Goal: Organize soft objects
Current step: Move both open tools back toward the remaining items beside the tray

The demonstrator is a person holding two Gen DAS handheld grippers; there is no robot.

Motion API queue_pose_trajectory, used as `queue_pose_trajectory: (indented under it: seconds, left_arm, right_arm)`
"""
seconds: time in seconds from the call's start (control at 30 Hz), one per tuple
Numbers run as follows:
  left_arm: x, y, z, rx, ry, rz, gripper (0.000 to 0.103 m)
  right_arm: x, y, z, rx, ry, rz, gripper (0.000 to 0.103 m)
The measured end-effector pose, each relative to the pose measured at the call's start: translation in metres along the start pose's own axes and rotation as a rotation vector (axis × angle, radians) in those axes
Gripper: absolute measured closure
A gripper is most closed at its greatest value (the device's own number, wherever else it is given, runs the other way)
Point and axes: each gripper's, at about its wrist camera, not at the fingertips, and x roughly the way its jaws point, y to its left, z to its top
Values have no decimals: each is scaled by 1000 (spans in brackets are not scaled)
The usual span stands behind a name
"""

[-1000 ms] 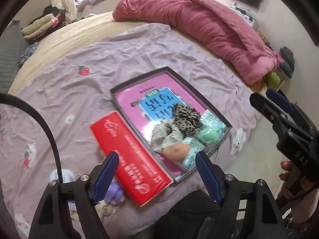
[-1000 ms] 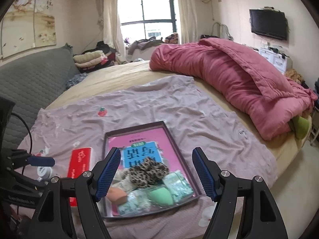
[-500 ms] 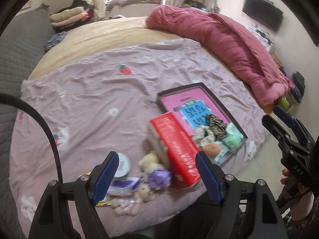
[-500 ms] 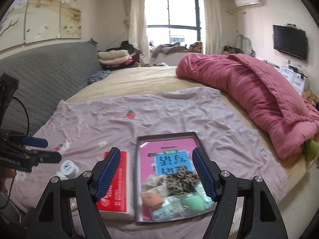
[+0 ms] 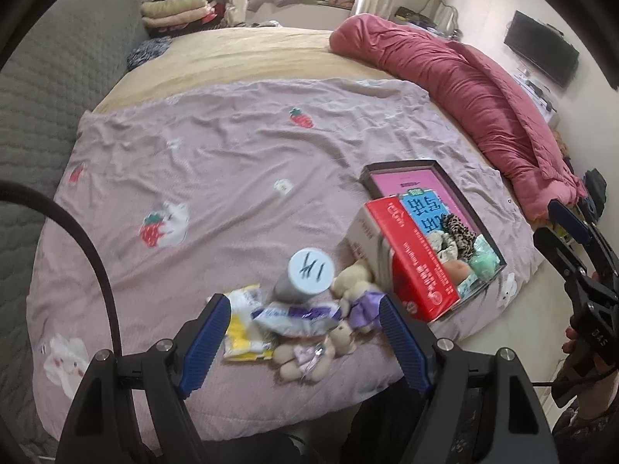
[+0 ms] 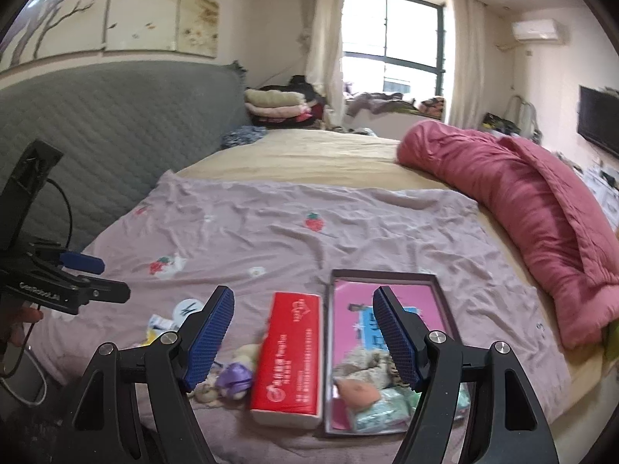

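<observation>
You are hovering both jaws wide and empty; the left gripper (image 5: 305, 342) is risking toppling the white-capped bottle (image 5: 305, 275) at twelve o'clock of the plush bears (image 5: 329, 338).

A mauve strawberry-print bedsheet (image 5: 232, 178) covers the near part of the bed. In the left wrist view, a dark-rimmed shallow tray (image 5: 477, 214) lies on it at right of centre, with a red rectangular tissue box (image 5: 410, 263) touching its left edge. In the tray's near end sit a leopard-print scrunchie (image 5: 458, 228), a peach makeup sponge (image 5: 456, 268) and a mint-green sponge (image 5: 483, 257). Left of the box stands a grey cylindrical bottle with a white cap (image 5: 307, 274). Before it, at lower centre, lie a crinkled snack packet (image 5: 294, 315), a yellow-and-white packet (image 5: 243, 324) further left, and small beige plush bears (image 5: 348, 282). A rolled pink quilt (image 5: 464, 89) lies behind, at upper right.
</observation>
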Motion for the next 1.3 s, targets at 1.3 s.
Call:
queue_pose_trajectory:
  seconds: [1.3]
  left_arm:
    - [148, 36, -93, -140, 244, -230, 24]
  right_arm:
    - [68, 76, -48, -201, 206, 179, 28]
